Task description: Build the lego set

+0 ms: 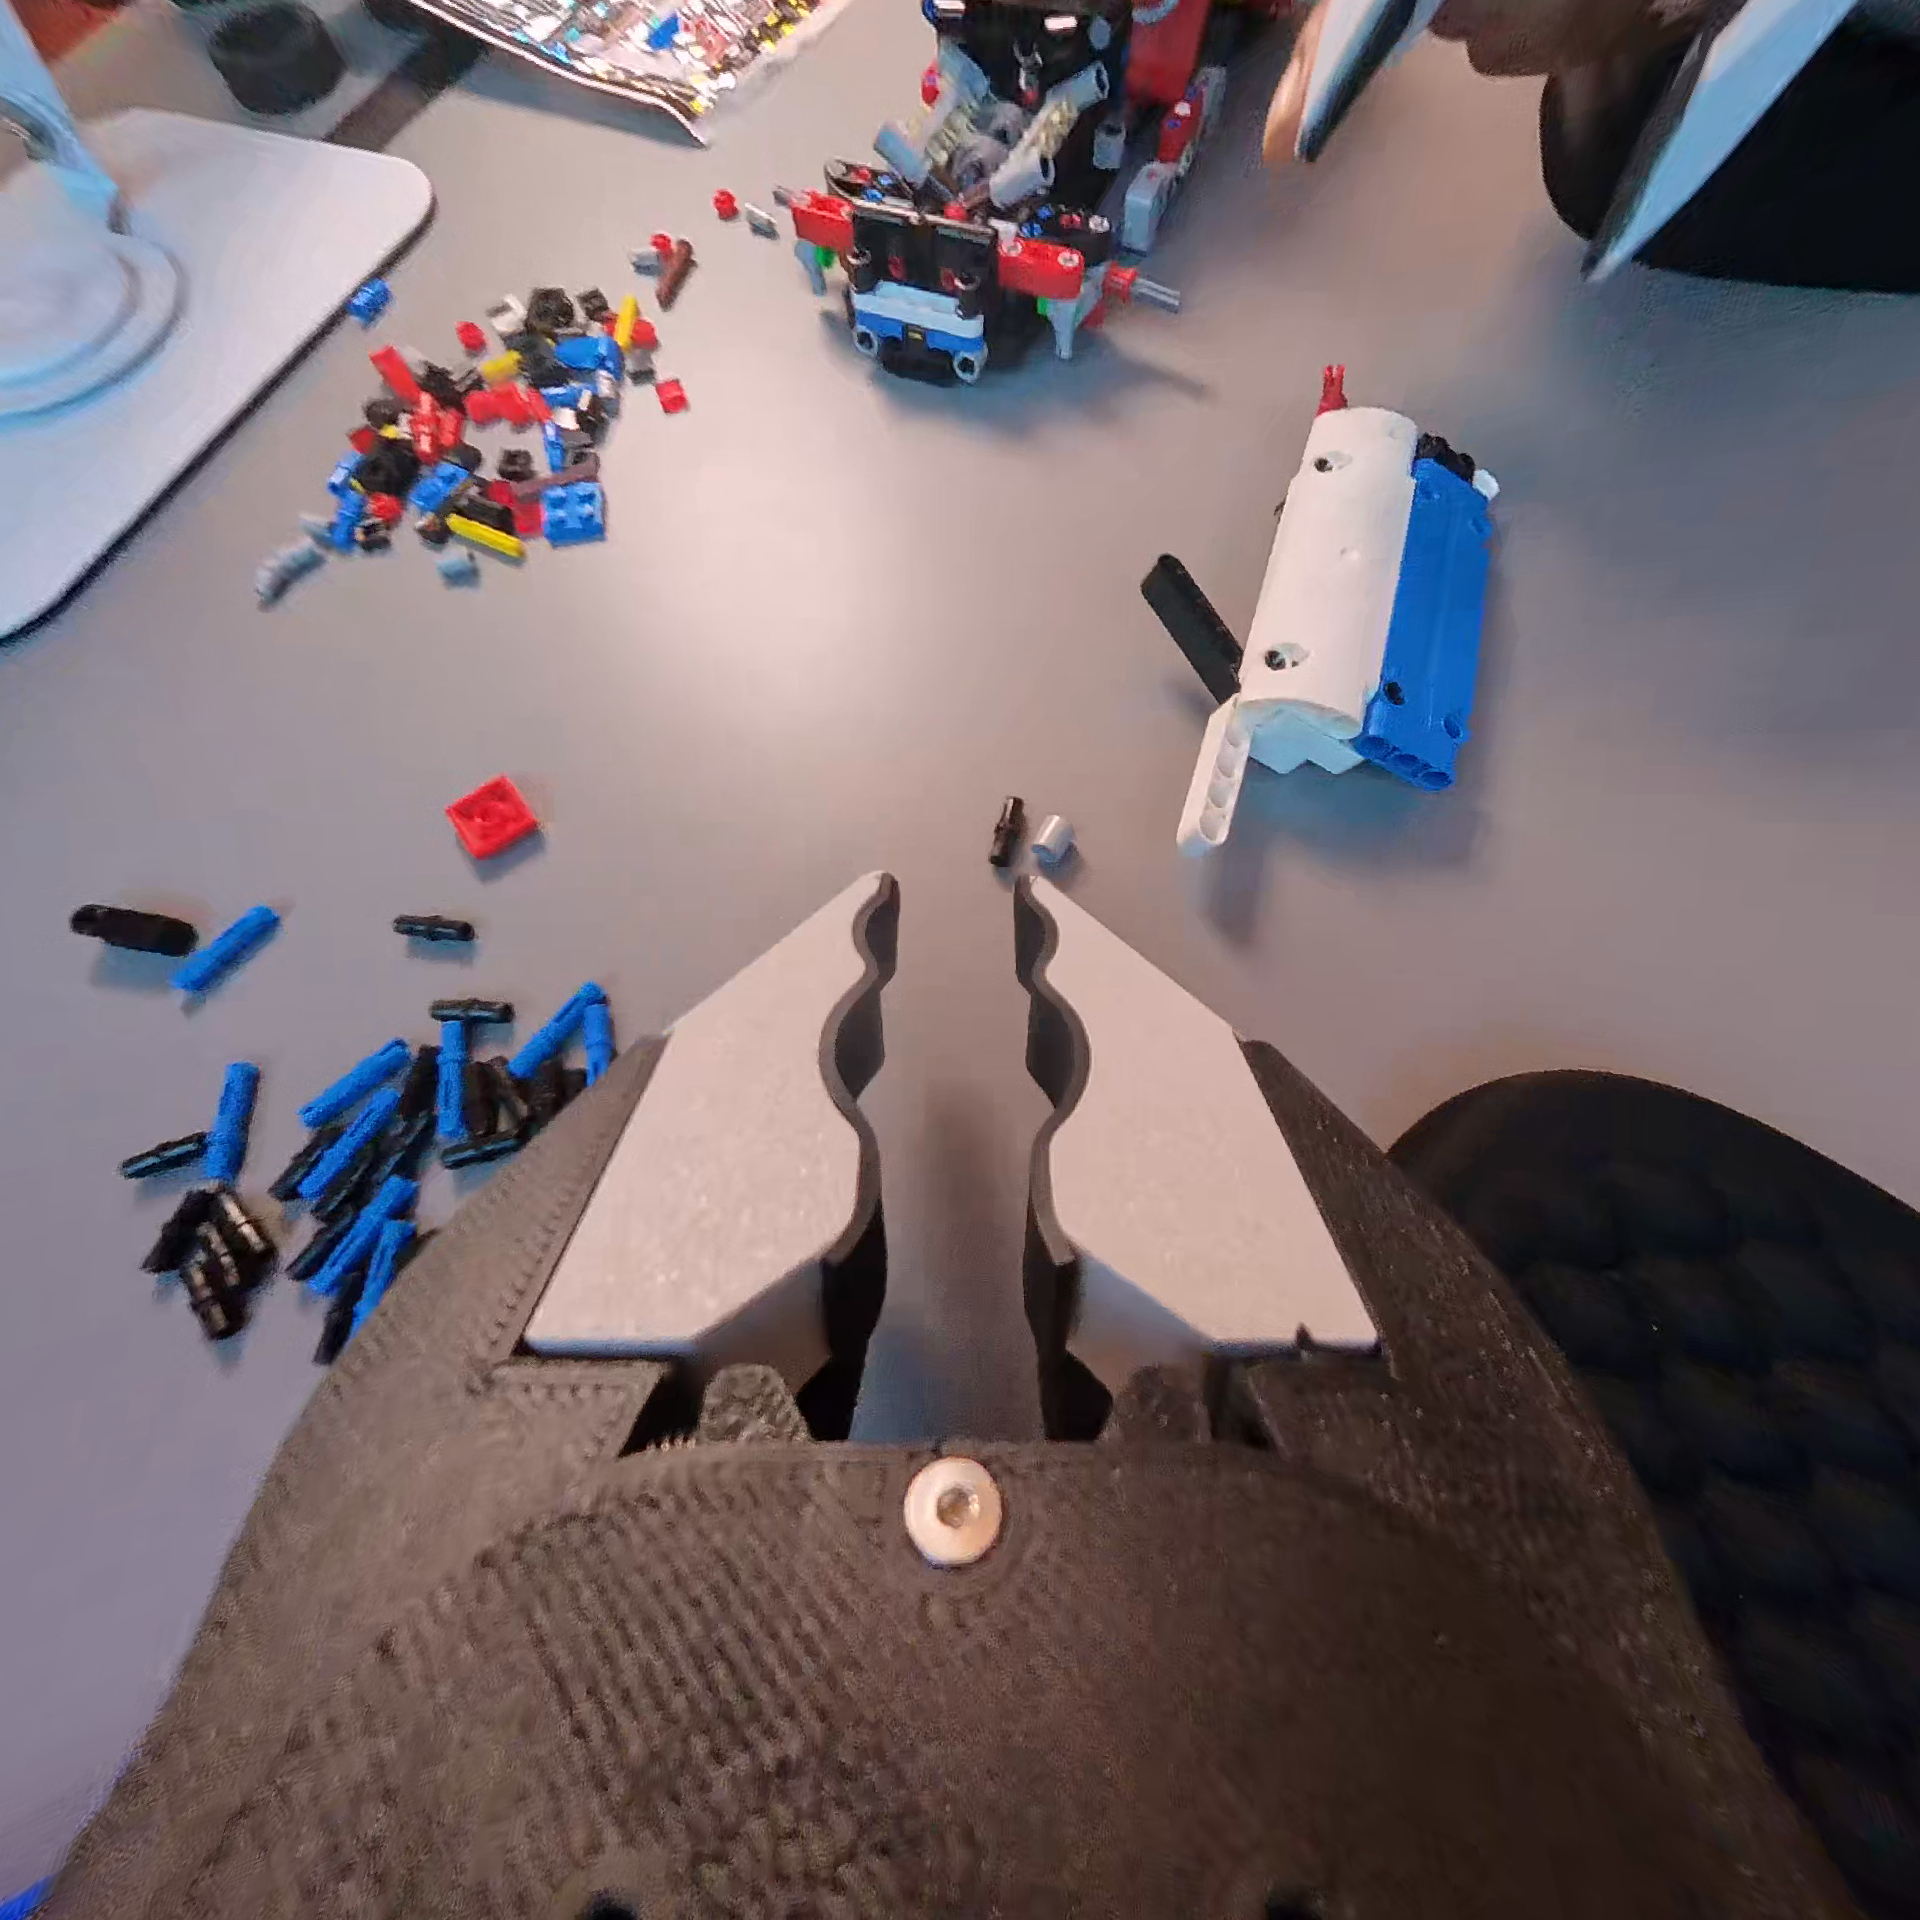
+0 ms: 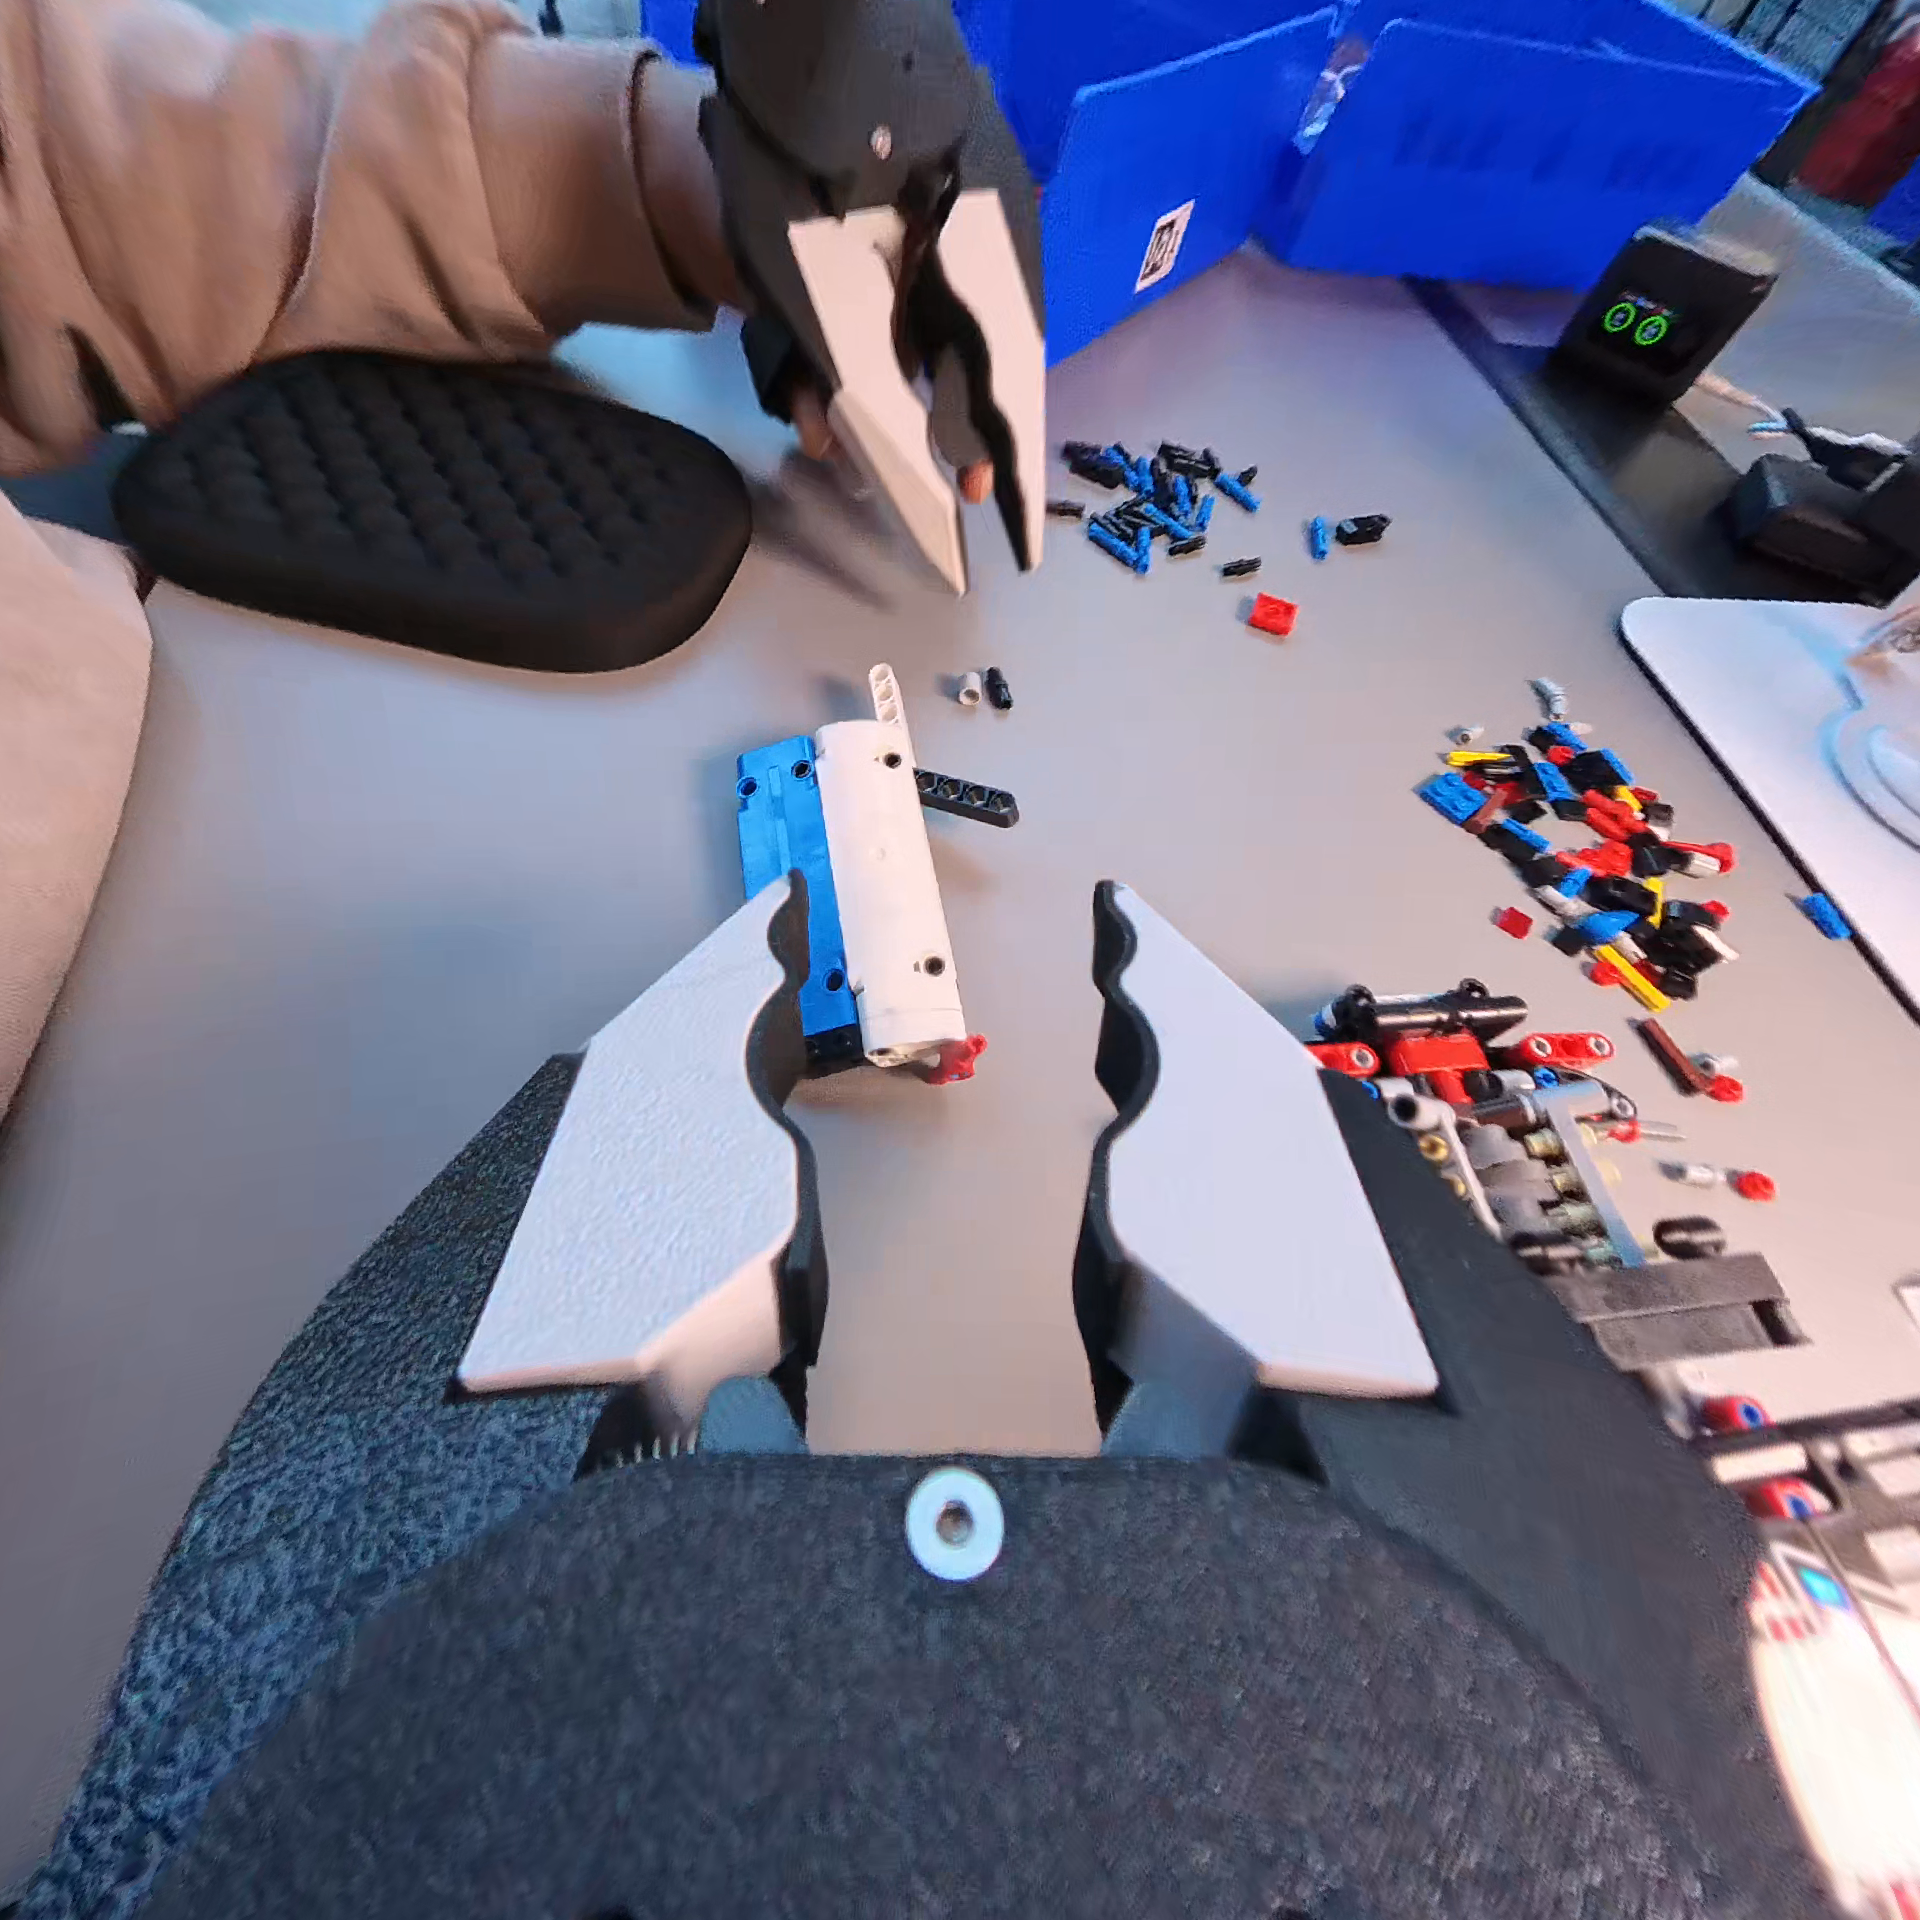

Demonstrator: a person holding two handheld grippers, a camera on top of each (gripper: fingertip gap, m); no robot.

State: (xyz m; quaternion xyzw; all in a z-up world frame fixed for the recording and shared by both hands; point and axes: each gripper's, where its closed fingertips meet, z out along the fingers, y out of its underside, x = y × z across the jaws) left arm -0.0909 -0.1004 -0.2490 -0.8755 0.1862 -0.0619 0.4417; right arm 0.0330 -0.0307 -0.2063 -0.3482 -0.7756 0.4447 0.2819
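A white and blue sub-assembly lies on the grey table with a black beam sticking out of its side. It also shows in the right wrist view. My left gripper is slightly open and empty, just short of a small black pin and a grey bush. My right gripper is open and empty, with its left fingertip over the near end of the sub-assembly. The partly built car chassis stands farther back, and in the right wrist view it is beside my right gripper.
Blue and black pins lie at the left, near a loose red plate and a mixed brick pile. A black wrist pad, a monitor stand base, blue bins and a booklet border the table. About 15 centimetres separates my left fingertips from my right. My left tips are roughly 11 centimetres from the loose red plate. Look for it in the right wrist view too.
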